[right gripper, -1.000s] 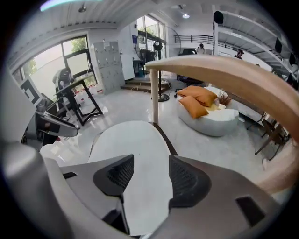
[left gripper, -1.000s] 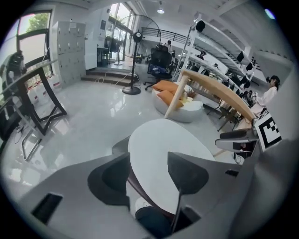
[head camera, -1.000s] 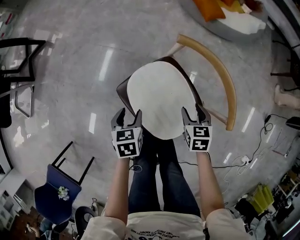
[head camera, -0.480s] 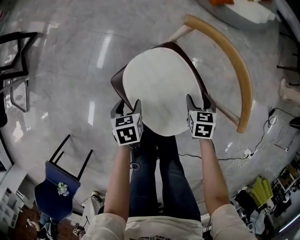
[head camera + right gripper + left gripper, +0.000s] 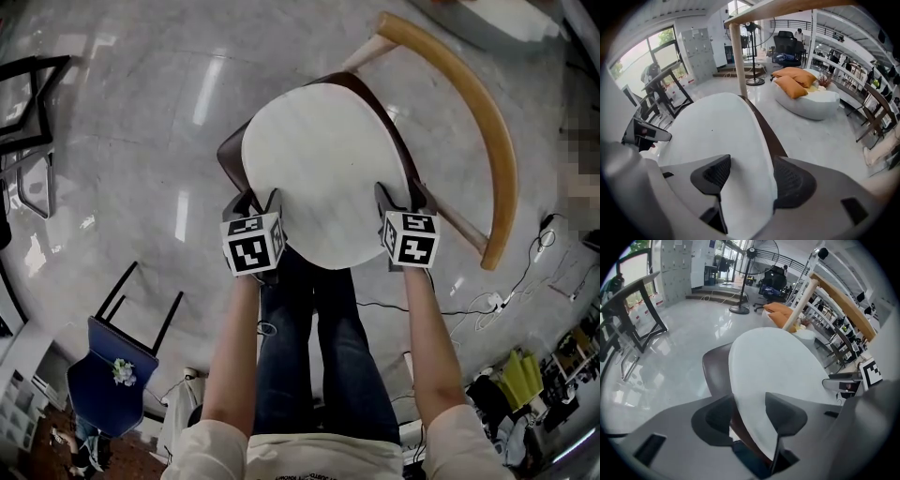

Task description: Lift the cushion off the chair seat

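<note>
Mostly hidden under the white cushion (image 5: 319,178): dark chair seat (image 5: 231,155), only its rim showing. Cut off by the left edge: black metal frame (image 5: 36,63). Too small to identify: floor clutter (image 5: 525,394).

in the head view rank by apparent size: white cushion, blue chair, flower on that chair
1. white cushion, largest
2. blue chair, farther from the camera, so true size is unsure
3. flower, smallest

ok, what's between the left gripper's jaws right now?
Left gripper view: the edge of the white cushion runs between the jaws of the left gripper, dark chair seat beneath it. The jaws have just been closing; no clamp yet.
</note>
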The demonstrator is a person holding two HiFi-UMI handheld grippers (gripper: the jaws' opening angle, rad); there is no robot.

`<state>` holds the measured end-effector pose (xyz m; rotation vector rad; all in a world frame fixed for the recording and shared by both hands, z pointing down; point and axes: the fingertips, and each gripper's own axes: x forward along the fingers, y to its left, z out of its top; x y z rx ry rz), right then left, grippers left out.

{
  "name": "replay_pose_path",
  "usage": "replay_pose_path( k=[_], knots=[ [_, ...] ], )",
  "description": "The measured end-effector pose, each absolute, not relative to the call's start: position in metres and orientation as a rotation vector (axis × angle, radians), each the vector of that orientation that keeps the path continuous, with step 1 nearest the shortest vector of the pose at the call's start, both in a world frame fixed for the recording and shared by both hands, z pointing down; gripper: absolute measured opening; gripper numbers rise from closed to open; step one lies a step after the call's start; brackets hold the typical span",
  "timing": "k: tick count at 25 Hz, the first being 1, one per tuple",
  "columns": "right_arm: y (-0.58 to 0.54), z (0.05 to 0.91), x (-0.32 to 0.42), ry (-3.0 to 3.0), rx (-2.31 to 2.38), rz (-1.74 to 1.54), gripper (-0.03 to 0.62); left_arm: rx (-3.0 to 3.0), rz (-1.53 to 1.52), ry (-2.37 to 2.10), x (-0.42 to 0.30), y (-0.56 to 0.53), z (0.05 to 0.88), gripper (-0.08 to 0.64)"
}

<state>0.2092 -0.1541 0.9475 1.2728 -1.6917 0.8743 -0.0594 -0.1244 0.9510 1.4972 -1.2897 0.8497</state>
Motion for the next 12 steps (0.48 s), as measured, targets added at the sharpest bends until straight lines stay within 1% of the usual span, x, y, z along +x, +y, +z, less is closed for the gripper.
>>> replay_pose_path(
  k=[3,7,12],
  knots=[
    [-0.1538,0.9503,0.2068,-1.686,1.256,0.89,0.3,1.492,0.836,-1.299,-0.0584,-0.1245,0.9557,0.219],
    [-0.1529,0.9507,0.205,-1.674,1.226,0.911,0.267,1.506,0.83,-1.287,-0.055,-0.1249,0.9578,0.19],
    [-0.1501,0.9444,0.2037,-1.632,1.202,0.815,0.167,1.539,0.875,-1.276,-0.0505,-0.1248,0.9529,0.132]
  ],
)
